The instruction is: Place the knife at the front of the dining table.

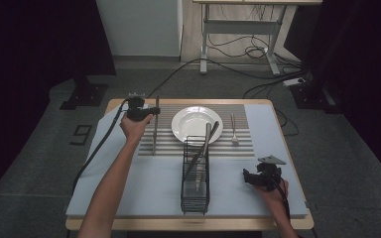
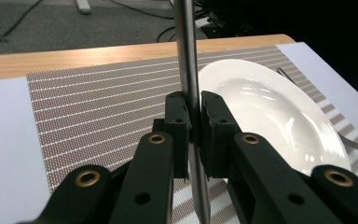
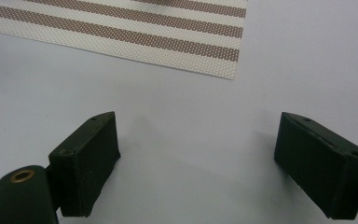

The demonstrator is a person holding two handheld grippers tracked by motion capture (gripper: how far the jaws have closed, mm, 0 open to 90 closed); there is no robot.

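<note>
Wire rack (image 1: 195, 178) mid-table, between grippers

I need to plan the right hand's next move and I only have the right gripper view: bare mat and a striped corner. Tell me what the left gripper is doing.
Observer: The left gripper is shut on a knife, held over the striped placemat left of the white plate.
Operator: Say what sits near my side.
Observer: A black wire rack stands mid-table, to the left of the right gripper, with utensils leaning in it.
Operator: Report anything right of the plate.
Observer: A fork lies on the placemat there.
</note>
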